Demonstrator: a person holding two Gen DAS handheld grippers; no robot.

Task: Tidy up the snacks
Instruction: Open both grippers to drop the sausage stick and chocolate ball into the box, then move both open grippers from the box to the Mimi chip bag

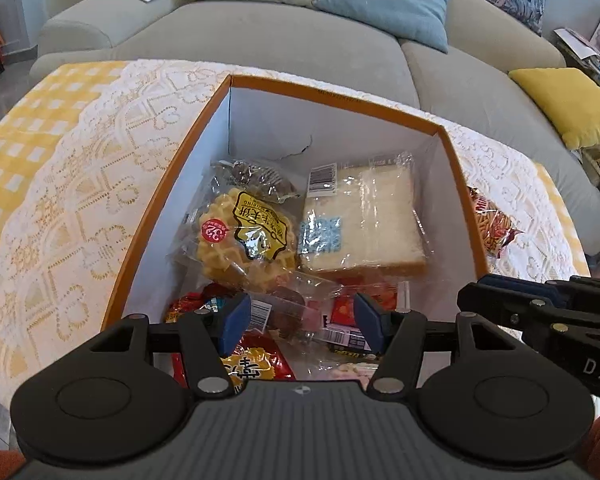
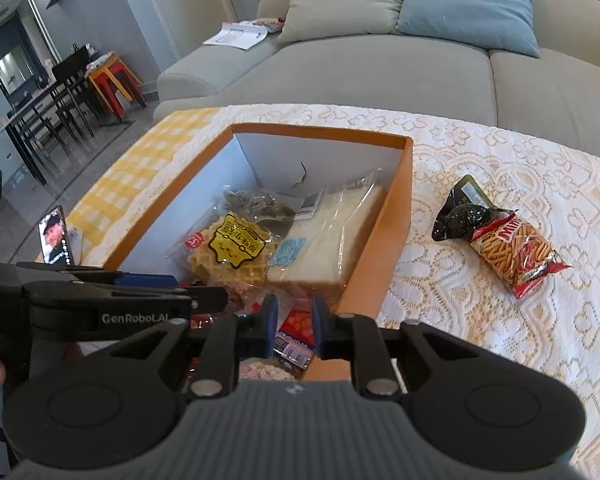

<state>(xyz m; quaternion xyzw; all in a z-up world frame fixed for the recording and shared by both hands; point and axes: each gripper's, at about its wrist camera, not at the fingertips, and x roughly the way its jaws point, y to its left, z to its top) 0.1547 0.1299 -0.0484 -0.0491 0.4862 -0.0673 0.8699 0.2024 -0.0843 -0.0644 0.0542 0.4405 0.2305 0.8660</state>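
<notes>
An orange box (image 1: pixel 328 96) with white inner walls (image 2: pixel 400 184) holds several wrapped snacks: a waffle (image 1: pixel 244 236) (image 2: pixel 232 256), sliced bread (image 1: pixel 364 224) (image 2: pixel 332 244), a dark pack at the back (image 1: pixel 256 176) and red packs near the front (image 1: pixel 256 364). A red bag of snack sticks (image 2: pixel 516 252) and a dark pack (image 2: pixel 460 212) lie on the tablecloth right of the box. My left gripper (image 1: pixel 298 320) hovers open and empty over the box's near end. My right gripper (image 2: pixel 294 322) hovers partly open and empty over the box's near right corner.
The table wears a white lace cloth (image 2: pixel 500 168) over yellow check (image 1: pixel 32 120). A phone (image 2: pixel 56 236) stands at the left table edge. A grey sofa (image 1: pixel 260 36) with cushions lies beyond. A dining table and chairs (image 2: pixel 60 92) stand far left.
</notes>
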